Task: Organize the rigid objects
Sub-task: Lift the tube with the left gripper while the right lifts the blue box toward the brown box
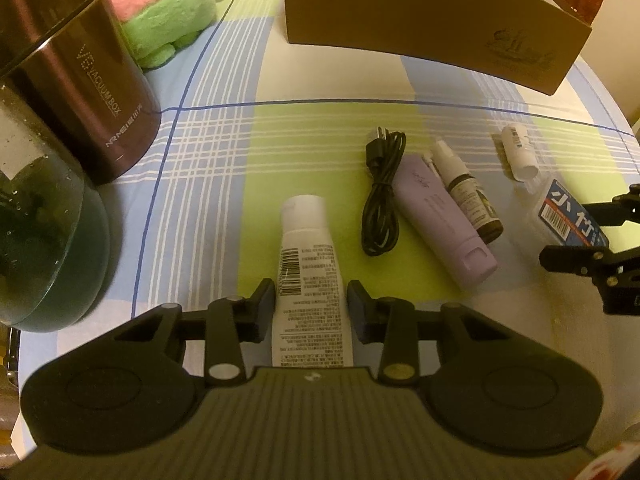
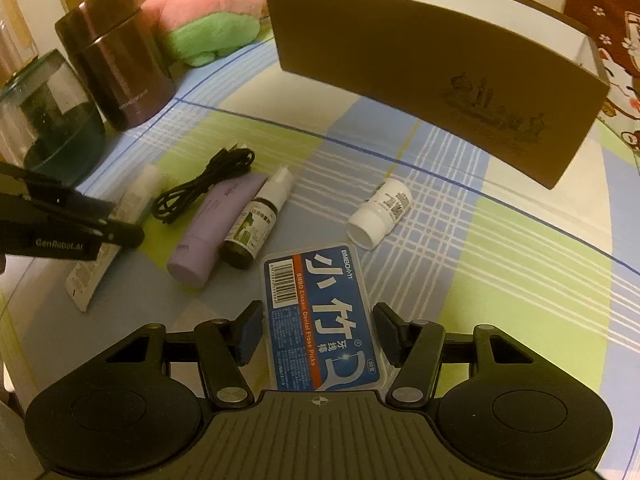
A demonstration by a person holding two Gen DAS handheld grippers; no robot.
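Observation:
My left gripper (image 1: 311, 304) straddles a white tube (image 1: 306, 276) lying on the plaid cloth; its jaws stand close on each side with small gaps. My right gripper (image 2: 318, 330) straddles a blue dental floss box (image 2: 320, 320), jaws open just wider than the box. Between them lie a black cable (image 1: 382, 192), a purple tube (image 1: 444, 220), a dark spray bottle (image 1: 468, 196) and a small white bottle (image 2: 380, 214). The right gripper shows at the right edge of the left wrist view (image 1: 588, 256). The left gripper shows at the left of the right wrist view (image 2: 120, 222).
An open brown cardboard box (image 2: 440, 80) stands at the back. A maroon vacuum canister (image 1: 80, 92), a glass jar (image 1: 40, 240) and a pink-green plush toy (image 1: 168, 20) sit at the left. A red patterned item (image 2: 612, 52) lies far right.

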